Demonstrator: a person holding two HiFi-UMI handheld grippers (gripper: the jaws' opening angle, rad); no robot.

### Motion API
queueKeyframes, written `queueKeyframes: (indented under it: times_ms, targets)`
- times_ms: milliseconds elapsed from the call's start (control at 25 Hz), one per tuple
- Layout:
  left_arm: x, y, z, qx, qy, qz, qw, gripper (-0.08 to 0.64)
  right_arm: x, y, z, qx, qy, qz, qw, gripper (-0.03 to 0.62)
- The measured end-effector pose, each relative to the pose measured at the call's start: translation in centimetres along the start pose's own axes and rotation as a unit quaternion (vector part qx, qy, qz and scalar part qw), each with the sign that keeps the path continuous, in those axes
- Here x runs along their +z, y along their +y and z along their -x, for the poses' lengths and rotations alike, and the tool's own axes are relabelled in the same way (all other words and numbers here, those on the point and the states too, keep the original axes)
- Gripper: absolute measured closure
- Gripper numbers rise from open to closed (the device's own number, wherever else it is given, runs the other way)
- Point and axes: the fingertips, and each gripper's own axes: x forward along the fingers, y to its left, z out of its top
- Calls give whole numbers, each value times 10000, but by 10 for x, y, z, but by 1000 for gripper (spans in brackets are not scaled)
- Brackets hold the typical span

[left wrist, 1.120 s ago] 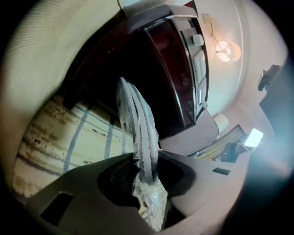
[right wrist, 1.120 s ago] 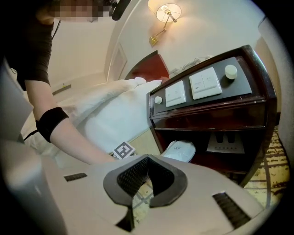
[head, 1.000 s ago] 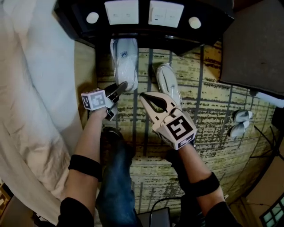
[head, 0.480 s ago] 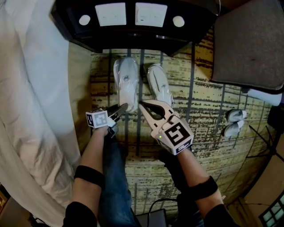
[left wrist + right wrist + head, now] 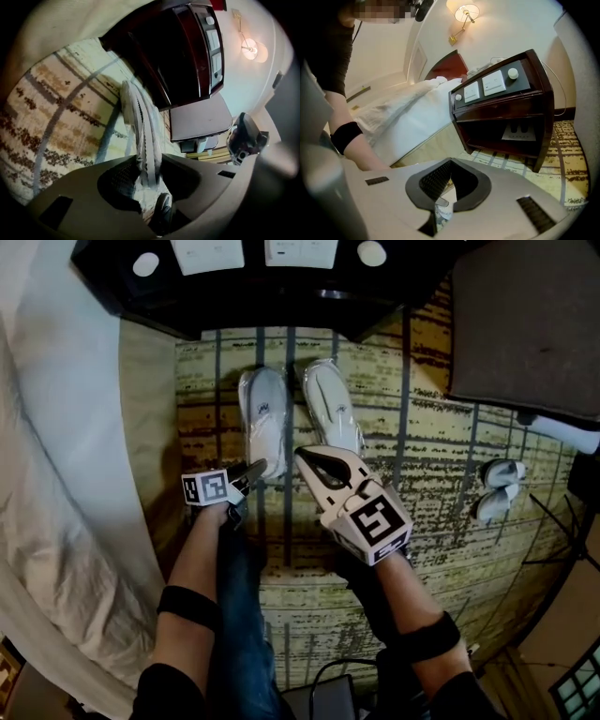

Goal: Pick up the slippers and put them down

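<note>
Two white slippers in clear wrapping lie side by side on the patterned carpet. My left gripper point(image 5: 255, 468) is shut on the heel of the left slipper point(image 5: 262, 413). In the left gripper view that slipper point(image 5: 140, 117) stands edge-on between the pads of the left gripper point(image 5: 147, 164). Its jaws have just eased slightly wider, with the slipper still pinched. My right gripper point(image 5: 302, 456) is shut at the heel of the right slipper point(image 5: 330, 409). In the right gripper view, crumpled wrapping point(image 5: 442, 209) sits behind the touching tips of the right gripper point(image 5: 449, 174).
A dark nightstand point(image 5: 281, 296) with a switch panel stands just beyond the slippers. A bed with a white sheet point(image 5: 66, 427) runs along the left. A dark grey pad point(image 5: 525, 324) is at upper right, another white slipper pair point(image 5: 497, 488) at right. My legs point(image 5: 244, 615) are below.
Both grippers drew back from the nightstand. The left slipper came out from under it and now lies level with the right one, closer together.
</note>
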Motion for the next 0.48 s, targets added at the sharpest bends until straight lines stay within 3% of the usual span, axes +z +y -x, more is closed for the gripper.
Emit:
queueKeyframes:
  times_ms: [40,80,120,160,240,480]
  targets:
    - [-3,5,0,196,67,-15,9998,422,1,2,1,10,-2,0,10000,592]
    - [-7,9,-1,395,151,-9,9991,338,3,3,3,11,-7,-5,10000,592]
    - [-10,12,-2,584,221,39,9980,154,6,3,6,-1,-16,-16,10000,592]
    - [-12,14,-1,760,253,112,9967,27,9,3,9,-24,-28,-31,10000,592]
    - [-13,19,4,1083,214,246,9936,-11,16,3,14,-75,-49,-69,9999,592]
    - [-18,-1,36,1680,238,195,9853,-15,49,16,41,-153,-133,-59,9998,592]
